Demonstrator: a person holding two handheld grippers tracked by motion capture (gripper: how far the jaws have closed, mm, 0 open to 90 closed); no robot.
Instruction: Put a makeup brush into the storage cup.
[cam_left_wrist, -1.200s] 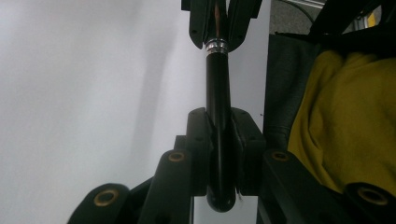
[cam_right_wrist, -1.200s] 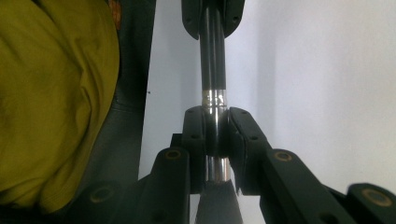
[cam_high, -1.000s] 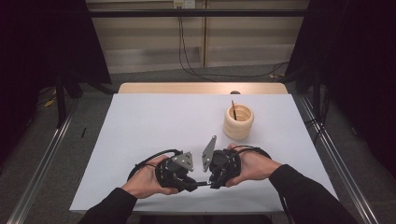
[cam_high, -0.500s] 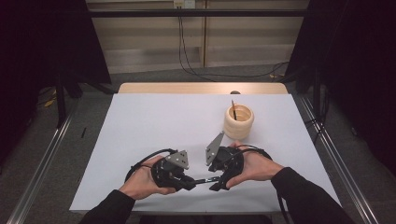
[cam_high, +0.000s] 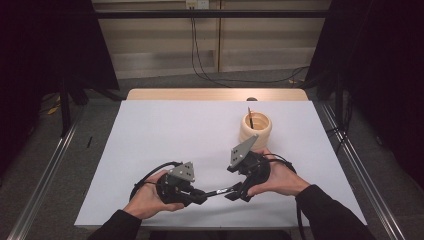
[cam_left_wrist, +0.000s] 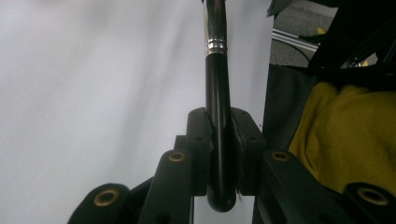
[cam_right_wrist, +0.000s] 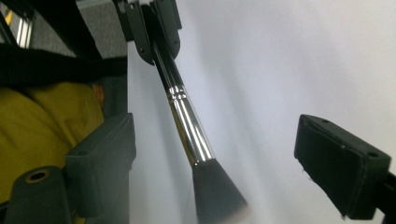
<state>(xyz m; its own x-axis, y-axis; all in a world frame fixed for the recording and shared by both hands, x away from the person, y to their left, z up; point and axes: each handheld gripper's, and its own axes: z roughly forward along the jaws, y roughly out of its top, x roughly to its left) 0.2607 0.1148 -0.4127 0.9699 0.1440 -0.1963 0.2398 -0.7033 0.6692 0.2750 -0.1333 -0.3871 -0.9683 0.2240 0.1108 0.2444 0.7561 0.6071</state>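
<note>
Left gripper (cam_left_wrist: 219, 154) clamping brush (cam_left_wrist: 217, 93), bristles cut off

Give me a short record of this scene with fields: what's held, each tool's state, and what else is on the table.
held item: makeup brush, black handle, silver ferrule
left tool: shut on the brush handle
right tool: jaws just opened, apart on either side of the bristle end, not pressing it
other item: wooden cup holding a thin stick, far right of the table
surface: white table
</note>
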